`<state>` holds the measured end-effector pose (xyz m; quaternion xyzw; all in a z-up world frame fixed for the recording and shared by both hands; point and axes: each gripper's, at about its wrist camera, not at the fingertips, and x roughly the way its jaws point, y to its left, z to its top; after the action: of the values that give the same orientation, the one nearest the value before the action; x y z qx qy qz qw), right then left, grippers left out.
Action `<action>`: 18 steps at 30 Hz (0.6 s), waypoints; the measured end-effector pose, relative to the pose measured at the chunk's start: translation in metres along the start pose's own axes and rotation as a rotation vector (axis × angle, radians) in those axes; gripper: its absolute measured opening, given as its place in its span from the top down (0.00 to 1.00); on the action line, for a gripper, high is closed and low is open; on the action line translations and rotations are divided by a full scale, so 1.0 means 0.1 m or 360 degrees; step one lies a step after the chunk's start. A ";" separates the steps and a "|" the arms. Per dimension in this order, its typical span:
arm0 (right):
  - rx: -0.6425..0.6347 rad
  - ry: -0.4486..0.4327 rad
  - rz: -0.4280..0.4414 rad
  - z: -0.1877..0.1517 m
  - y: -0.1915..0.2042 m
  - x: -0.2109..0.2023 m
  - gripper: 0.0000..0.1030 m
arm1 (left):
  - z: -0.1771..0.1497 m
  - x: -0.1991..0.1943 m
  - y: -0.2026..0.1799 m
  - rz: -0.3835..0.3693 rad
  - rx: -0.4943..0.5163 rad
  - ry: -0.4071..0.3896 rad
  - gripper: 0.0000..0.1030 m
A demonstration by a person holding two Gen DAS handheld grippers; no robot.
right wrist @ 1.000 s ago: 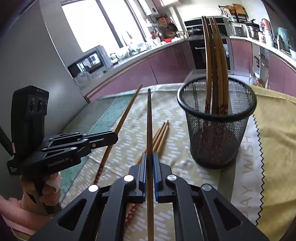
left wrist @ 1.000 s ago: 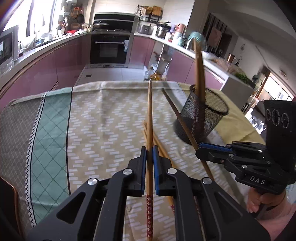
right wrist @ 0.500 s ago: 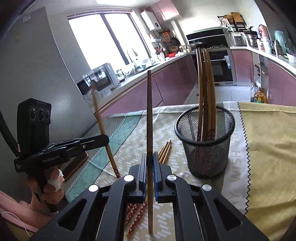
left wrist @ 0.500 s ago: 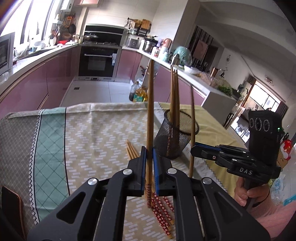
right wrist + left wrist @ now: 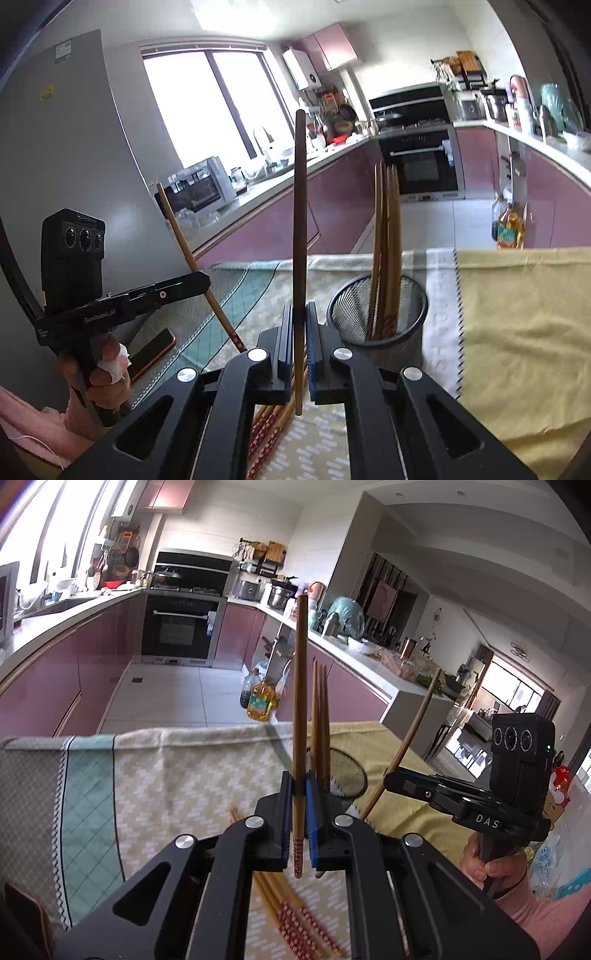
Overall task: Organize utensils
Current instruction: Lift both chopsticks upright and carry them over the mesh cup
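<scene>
My left gripper point(image 5: 299, 788) is shut on a wooden chopstick point(image 5: 300, 701) that stands nearly upright, its red-patterned end hanging below the pads. My right gripper point(image 5: 300, 319) is shut on a second, darker chopstick point(image 5: 299, 221), also upright and off the table. Each gripper shows in the other's view: the right gripper point(image 5: 388, 779) to the right, the left gripper point(image 5: 205, 282) to the left. The black mesh cup point(image 5: 399, 347) stands just ahead, right of both, with several chopsticks point(image 5: 386, 240) in it. Loose chopsticks point(image 5: 273, 424) lie on the patterned cloth below the grippers.
A phone point(image 5: 151, 354) lies on the green part of the cloth at the left. A yellow towel point(image 5: 517, 332) covers the table's right side. Beyond the far table edge is the kitchen floor with an oil bottle point(image 5: 509, 225).
Both grippers have risen with their chopsticks, which swung from slanting over the cloth to standing upright and clear of it. The cup now sits lower and farther in both views.
</scene>
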<state>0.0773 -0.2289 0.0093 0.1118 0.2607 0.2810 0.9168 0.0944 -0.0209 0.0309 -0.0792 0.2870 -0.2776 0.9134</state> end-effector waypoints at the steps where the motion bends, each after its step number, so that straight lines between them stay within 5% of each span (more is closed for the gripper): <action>1: -0.0009 -0.0011 -0.0007 0.03 -0.01 -0.02 0.95 | 0.04 0.01 -0.02 -0.0008 0.0006 -0.0010 0.92; 18: -0.0135 -0.0196 -0.0122 0.55 -0.10 -0.27 0.95 | 0.64 0.17 -0.25 -0.0065 0.0074 -0.0165 0.92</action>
<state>0.0927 -0.2555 0.0636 0.0799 0.1958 0.2493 0.9451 0.1307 -0.0521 0.0827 -0.0780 0.2310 -0.2984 0.9228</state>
